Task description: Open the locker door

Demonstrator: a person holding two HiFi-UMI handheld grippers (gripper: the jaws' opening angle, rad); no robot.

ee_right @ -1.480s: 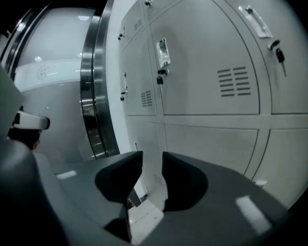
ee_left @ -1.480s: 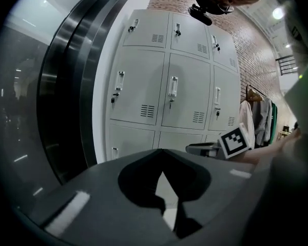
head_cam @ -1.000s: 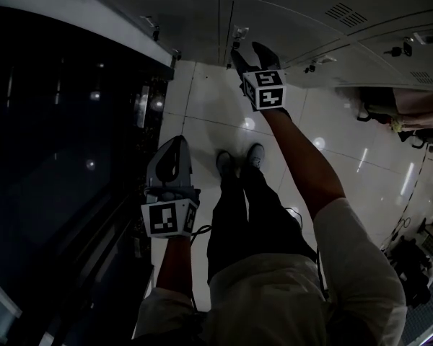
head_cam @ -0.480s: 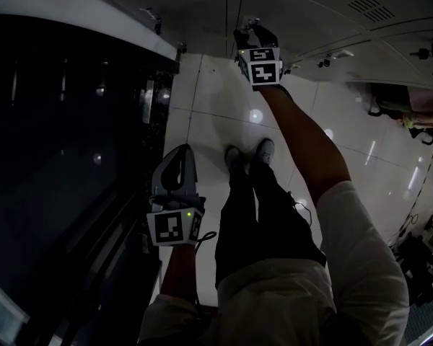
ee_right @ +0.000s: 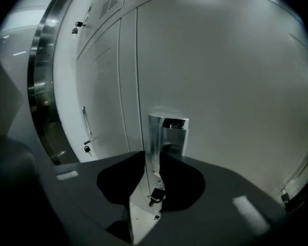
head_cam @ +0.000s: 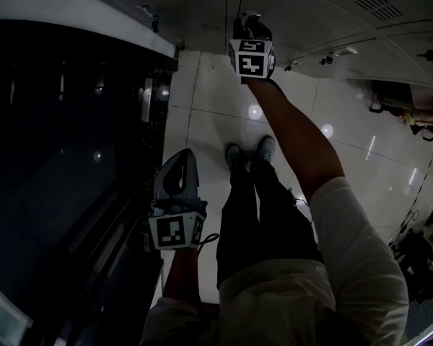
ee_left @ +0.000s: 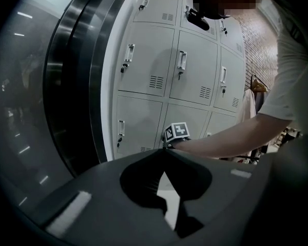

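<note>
My right claw [ee_right: 153, 155] pinches the handle [ee_right: 169, 135] of the locker door [ee_right: 220, 86], which I judge to be stiff, slick metal on a light hinged panel, while my left claw [ee_left: 164, 152], well back from the handle, is closed on nothing.

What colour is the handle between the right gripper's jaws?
Shiny silver handle, clearest in the right gripper view.

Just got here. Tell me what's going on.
A person stands at grey lockers with a gripper in each hand. The right gripper is at a low locker door, its jaws either side of the metal handle. Whether they pinch it is unclear. The door is closed. The left gripper hangs back, jaws together, empty.
</note>
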